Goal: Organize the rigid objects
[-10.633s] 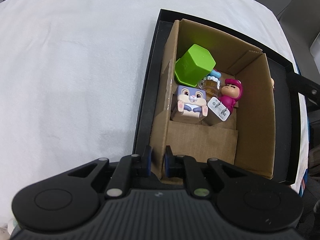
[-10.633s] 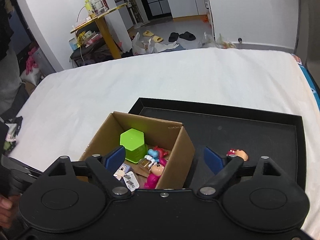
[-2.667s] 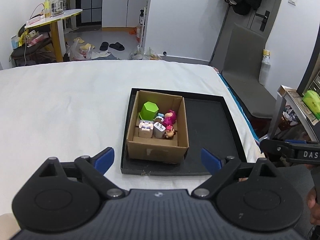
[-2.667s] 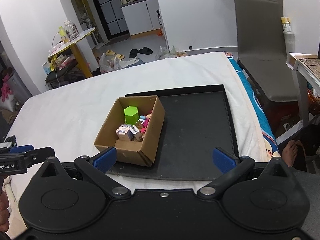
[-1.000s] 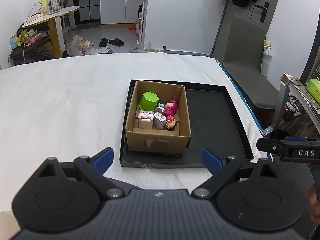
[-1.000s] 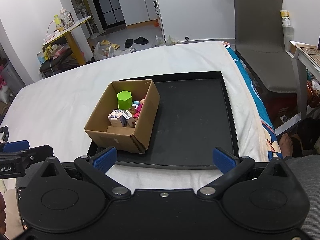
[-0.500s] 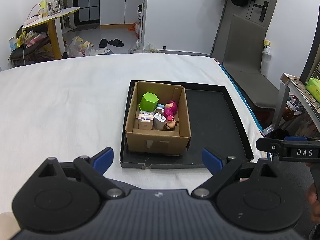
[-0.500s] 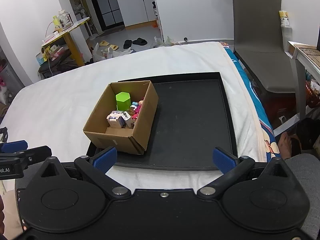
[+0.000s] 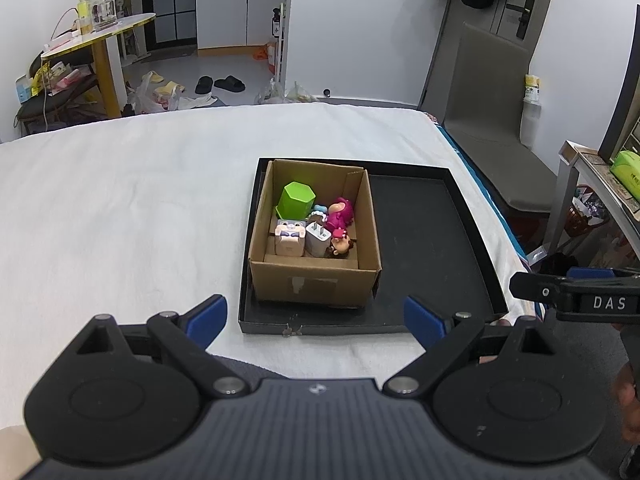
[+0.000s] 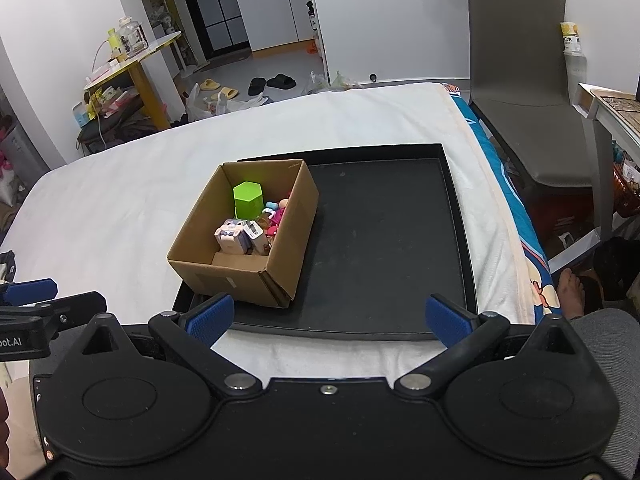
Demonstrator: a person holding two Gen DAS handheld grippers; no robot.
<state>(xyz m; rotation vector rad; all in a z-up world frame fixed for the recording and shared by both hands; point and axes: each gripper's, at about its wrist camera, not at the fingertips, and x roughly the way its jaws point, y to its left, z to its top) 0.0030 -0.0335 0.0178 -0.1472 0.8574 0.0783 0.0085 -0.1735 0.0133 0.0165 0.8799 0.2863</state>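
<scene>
while both grippers [image 9: 316, 318] [image 10: 329, 320] gape empty, cardboard box [image 9: 312, 282] sits ahead, apart.

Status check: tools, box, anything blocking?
Left tool open, empty. Right tool open, empty. Toys sit inside cardboard box on black tray. Nothing blocking.

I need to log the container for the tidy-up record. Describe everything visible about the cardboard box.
The cardboard box is plain brown corrugated card, rectangular and open at the top, with a paler patch like a removed label on its near wall. It stands upright in the left part of the black tray, which lies on the white cloth. Inside sit a green hexagonal block, a bunny-faced cube, a white plug adapter, a pink figure and a small brown-haired figure. Neither gripper touches it.
</scene>
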